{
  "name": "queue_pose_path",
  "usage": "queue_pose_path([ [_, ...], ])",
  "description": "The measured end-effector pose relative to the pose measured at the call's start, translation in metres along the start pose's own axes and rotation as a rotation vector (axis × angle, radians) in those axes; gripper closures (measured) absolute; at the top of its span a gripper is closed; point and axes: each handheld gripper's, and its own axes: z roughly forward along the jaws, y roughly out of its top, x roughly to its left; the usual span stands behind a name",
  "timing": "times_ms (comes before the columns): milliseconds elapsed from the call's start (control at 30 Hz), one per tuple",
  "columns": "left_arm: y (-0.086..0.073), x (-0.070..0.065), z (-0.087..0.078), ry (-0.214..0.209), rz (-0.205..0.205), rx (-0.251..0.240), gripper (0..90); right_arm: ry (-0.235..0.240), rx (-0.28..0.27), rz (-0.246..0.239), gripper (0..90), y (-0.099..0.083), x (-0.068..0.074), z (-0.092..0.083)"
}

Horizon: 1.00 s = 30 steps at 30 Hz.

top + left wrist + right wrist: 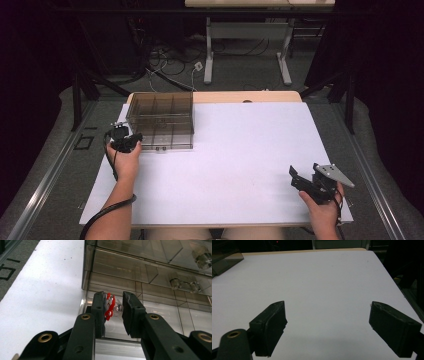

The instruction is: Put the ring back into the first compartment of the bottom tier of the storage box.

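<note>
Left gripper view: fingers (113, 312) clamp drawer knob (117, 308); right gripper (327, 325) gapes.

A white-topped table (240, 160) carries 1 smoky clear drawer box (161, 120) at its far-left corner

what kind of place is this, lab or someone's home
Most likely a lab or recording workspace: a white-topped table, loose cables on the floor, black curtains, and a smoked-plastic drawer box.
</note>
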Motion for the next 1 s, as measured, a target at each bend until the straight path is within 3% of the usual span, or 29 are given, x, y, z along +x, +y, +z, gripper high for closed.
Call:
queue_pose_path([
  [67, 0.000, -0.001, 0.001, 0.000, 0.000, 0.004, 72.4, -0.004, -0.042, 0.006, 13.5, -0.001, 0.000, 0.003],
  [100, 0.000, -0.001, 0.001, -0.001, 0.000, 0.005, 72.4, 0.009, -0.008, 0.001, 13.5, 0.000, 0.000, 0.001],
  [200, 0.000, -0.001, 0.002, -0.006, 0.003, 0.011, 71.8, 0.006, -0.001, 0.000, 13.5, 0.000, 0.000, 0.000],
  [400, 0.001, -0.001, 0.000, -0.041, -0.016, -0.013, 61.9, 0.004, 0.003, -0.005, 13.4, 0.000, 0.000, 0.000],
  [567, 0.001, 0.000, -0.002, -0.032, -0.016, -0.023, 57.3, 0.001, -0.015, 0.003, 13.5, 0.000, 0.000, 0.001],
  [600, 0.001, 0.001, -0.002, -0.037, -0.017, -0.022, 56.3, -0.001, -0.043, 0.008, 13.5, -0.001, 0.001, 0.003],
  [700, 0.001, 0.003, -0.004, -0.040, -0.022, -0.026, 53.5, 0.005, -0.020, 0.010, 13.5, 0.000, 0.001, 0.001],
  [1000, 0.000, -0.001, -0.011, -0.056, 0.012, -0.064, 46.4, 0.010, -0.008, 0.002, 13.5, 0.000, 0.000, 0.001],
])
